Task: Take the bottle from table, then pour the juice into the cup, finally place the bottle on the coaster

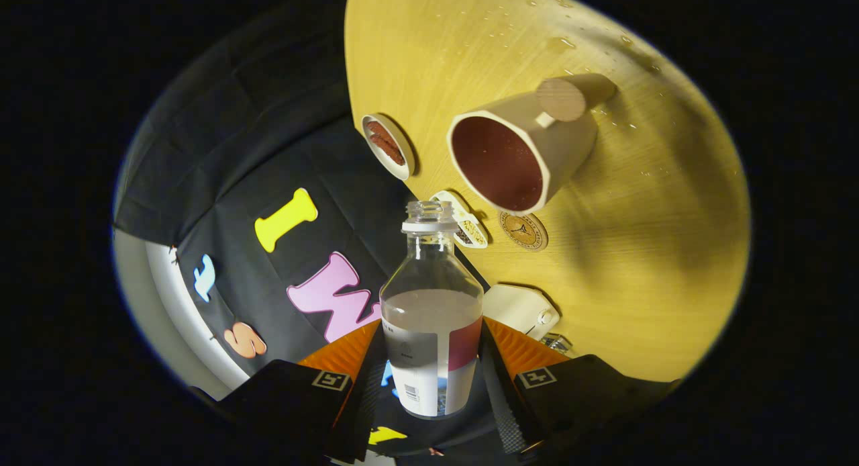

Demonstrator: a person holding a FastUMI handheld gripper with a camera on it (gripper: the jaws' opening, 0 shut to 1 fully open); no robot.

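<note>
Gripper [433, 379] fingers clamped on uncapped bottle [433, 332], half full; label print illegible. Cup [520, 150] seen beyond bottle mouth on wet table [637, 251], round coaster [523, 231] beside it.

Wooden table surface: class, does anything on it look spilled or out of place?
Yes. Small clear droplets speckle the pale wooden table beyond the cream mug with a dark red inside, like splashed liquid. The gripper is shut on the uncapped clear plastic bottle, tilted toward the mug.
</note>
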